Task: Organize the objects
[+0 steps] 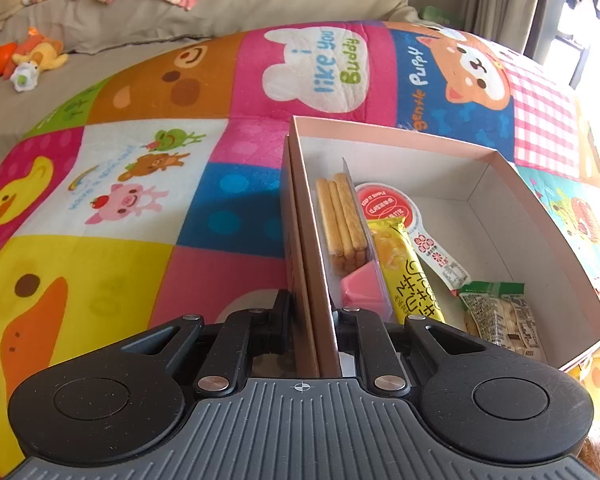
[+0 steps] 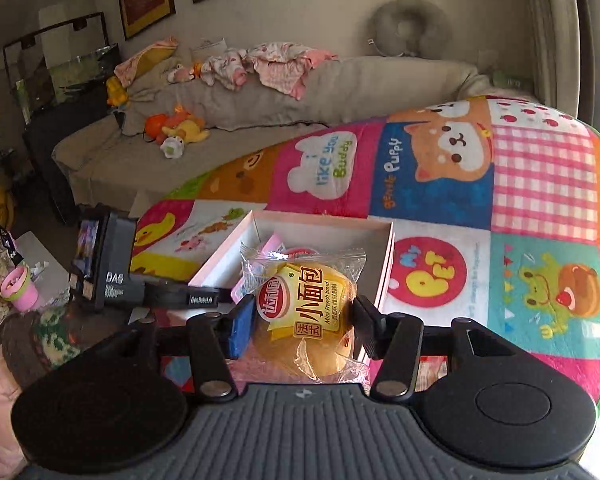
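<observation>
A pink cardboard box [image 1: 548, 216] lies open on a colourful play mat [image 1: 100, 200]. My left gripper [image 1: 314, 320] is shut on the box's left wall [image 1: 304, 220]. Inside lie a pack of biscuit sticks [image 1: 340, 216], a yellow snack bar [image 1: 408, 272], a red-lidded cup [image 1: 388, 208], a pink piece [image 1: 360, 288] and a green nut packet [image 1: 500, 316]. My right gripper [image 2: 304, 320] is shut on a wrapped mini bread bun [image 2: 308, 304], held above the near end of the box [image 2: 384, 264]. The left gripper's body [image 2: 112, 264] shows in the right wrist view.
A beige sofa [image 2: 260, 120] with clothes and plush toys [image 2: 180, 128] stands behind the mat. A pink cup [image 2: 18, 288] and bags sit at the far left. A curtain and window are at the right.
</observation>
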The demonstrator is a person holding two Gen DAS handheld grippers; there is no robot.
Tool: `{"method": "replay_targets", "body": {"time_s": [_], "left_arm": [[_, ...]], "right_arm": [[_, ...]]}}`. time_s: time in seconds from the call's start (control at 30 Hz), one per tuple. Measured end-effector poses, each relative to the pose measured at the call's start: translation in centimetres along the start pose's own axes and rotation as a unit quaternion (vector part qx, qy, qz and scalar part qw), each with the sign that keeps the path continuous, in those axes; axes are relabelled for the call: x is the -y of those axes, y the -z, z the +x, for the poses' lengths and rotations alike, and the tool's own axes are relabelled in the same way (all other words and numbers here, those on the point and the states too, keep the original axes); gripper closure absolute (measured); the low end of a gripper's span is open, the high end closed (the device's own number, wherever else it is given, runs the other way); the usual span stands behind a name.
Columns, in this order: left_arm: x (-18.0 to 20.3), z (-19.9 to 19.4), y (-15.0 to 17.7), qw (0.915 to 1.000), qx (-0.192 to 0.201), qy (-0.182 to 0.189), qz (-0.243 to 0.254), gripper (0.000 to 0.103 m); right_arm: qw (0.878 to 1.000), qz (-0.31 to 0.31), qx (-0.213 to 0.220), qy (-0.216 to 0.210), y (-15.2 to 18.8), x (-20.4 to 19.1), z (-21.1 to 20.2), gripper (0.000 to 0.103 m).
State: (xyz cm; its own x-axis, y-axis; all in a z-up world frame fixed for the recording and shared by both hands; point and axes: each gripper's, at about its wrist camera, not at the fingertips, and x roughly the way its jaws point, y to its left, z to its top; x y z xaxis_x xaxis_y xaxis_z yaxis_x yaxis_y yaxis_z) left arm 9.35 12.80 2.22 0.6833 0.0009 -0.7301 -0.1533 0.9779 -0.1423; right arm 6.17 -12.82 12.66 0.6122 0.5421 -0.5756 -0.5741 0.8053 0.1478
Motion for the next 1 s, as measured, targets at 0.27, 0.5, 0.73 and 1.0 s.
{"method": "replay_targets", "body": {"time_s": [0.27,0.5,0.73,1.0], "left_arm": [[-0.1,0.1,0.2,1.0,-0.004,0.006,-0.001,0.087],[0.0,0.0,0.5,1.0,-0.002,0.007,-0.001,0.086],[0.3,-0.2,0.5,0.9999,0.009,-0.004,-0.011,0.087],[0.7,-0.9,0.4,0.9991,0.037,-0.009,0.019,0.087]], "right_arm": [[0.999,0.041,0.03,0.003,-3.6,0.4,5.8,0.04],[0.998,0.014,-0.004,0.062,1.3,2.9,3.5,0.024],[0.991,0.009,-0.071,0.114,8.7,5.9,-0.8,0.015],[0.989,0.063,-0.079,0.111,13.6,7.0,-3.3,0.011]]}}
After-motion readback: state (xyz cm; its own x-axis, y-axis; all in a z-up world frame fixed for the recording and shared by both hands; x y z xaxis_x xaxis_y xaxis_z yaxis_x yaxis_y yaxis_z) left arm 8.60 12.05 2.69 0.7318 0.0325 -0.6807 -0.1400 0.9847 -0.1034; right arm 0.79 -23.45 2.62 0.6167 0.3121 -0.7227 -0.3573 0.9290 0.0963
